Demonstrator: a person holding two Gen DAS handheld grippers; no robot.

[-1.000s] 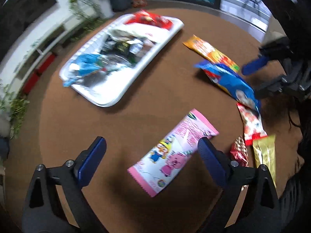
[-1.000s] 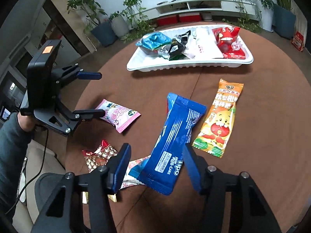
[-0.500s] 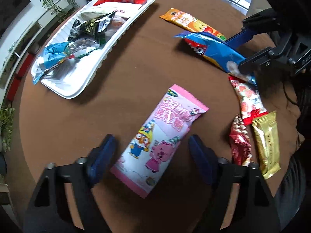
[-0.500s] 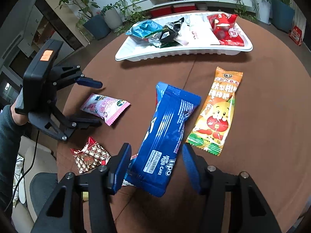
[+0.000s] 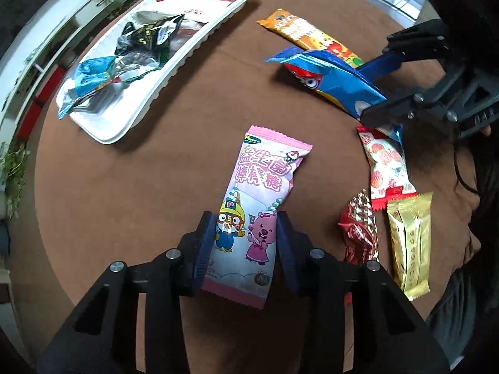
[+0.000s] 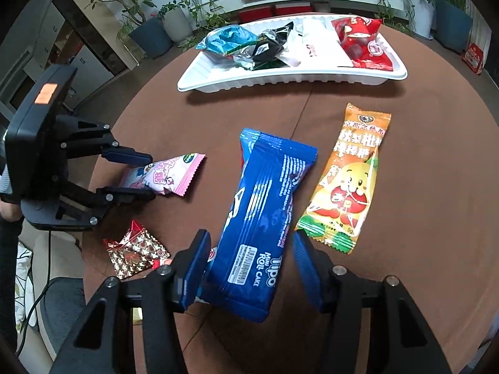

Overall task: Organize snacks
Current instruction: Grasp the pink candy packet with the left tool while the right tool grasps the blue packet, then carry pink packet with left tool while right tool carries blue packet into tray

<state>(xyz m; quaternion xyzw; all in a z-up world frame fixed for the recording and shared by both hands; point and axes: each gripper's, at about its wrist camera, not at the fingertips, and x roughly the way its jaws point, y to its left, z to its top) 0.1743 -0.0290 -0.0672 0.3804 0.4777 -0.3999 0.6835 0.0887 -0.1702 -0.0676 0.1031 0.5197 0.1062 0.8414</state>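
Observation:
A pink cartoon snack packet lies on the round brown table. My left gripper is closing on its near end, and both blue pads touch its sides. The right wrist view shows the same grip on the pink packet. My right gripper is shut on a blue roll cake pack, whose far end hangs tilted above the table. From the left wrist view the blue pack sticks out of the right gripper. A white tray at the far side holds several snacks.
An orange packet lies right of the blue pack. Near the table's edge lie a red-and-white strawberry packet, a red-gold candy and a gold packet. Potted plants and low shelves stand beyond the table.
My left gripper has come down over the pink packet and its jaws have narrowed from wide open to touching its sides. My right gripper still holds the blue pack, hardly moved.

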